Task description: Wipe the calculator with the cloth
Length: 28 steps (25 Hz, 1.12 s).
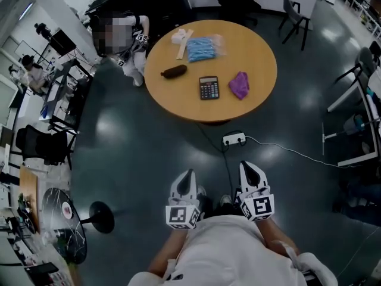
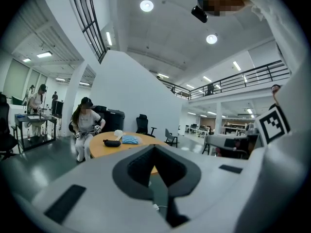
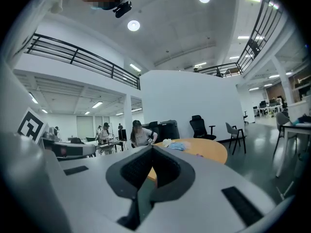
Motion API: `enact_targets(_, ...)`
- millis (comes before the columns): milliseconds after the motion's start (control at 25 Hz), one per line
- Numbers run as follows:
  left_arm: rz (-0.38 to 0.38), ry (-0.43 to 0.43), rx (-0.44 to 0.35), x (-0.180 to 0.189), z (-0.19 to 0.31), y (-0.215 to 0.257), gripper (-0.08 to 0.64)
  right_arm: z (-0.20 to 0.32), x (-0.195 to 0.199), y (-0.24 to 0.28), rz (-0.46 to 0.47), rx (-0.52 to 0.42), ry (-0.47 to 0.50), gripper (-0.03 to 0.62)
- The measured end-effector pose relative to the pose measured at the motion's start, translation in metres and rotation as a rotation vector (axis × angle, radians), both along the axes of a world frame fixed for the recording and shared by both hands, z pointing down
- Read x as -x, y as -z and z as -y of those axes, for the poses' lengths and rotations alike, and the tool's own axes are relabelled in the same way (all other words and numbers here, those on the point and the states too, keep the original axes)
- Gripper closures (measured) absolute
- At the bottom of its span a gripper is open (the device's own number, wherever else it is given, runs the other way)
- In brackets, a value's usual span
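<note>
Left gripper (image 1: 187,174), right gripper (image 1: 250,167): side by side at the person's waist, pointing roughly level toward the round wooden counter (image 1: 256,52), well apart from it. Fingers (image 2: 92,178) of both fully together, holding nothing. Black calculator (image 1: 209,87): flat on counter, just beside crumpled purple cloth (image 1: 239,84).

Round wooden table (image 1: 256,94): calculator (image 1: 209,87) sits toward 6 o'clock, purple cloth (image 1: 239,84) just beside it around 4, dark pouch (image 1: 174,71) at 9, blue packet (image 1: 202,49) near 12, pale stick (image 1: 184,45) and white wad (image 1: 177,36) around 11.
</note>
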<state>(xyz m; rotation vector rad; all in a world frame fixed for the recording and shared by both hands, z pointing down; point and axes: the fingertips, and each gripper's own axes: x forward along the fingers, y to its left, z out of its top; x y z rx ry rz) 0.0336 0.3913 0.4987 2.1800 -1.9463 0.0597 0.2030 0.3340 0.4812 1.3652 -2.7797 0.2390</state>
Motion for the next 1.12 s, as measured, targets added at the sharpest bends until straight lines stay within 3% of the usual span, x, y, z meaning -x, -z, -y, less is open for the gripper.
enact_targets(240, -0.010, -0.016, 0.006, 0.017, 0.056, -0.011, 0.552, 0.052, 0.009, -0.010, 0.021, 0.022, -0.018, 0.577)
enact_targets(720, -0.033, -0.193, -0.001, 0.077, 0.276, -0.020, 0.552, 0.231, 0.066, -0.008, 0.009, 0.010, -0.175, 0.577)
enact_targets(1120, -0.029, -0.276, 0.049, 0.114, 0.390, -0.043, 0.552, 0.335, 0.111, -0.008, 0.000, 0.036, -0.207, 0.577)
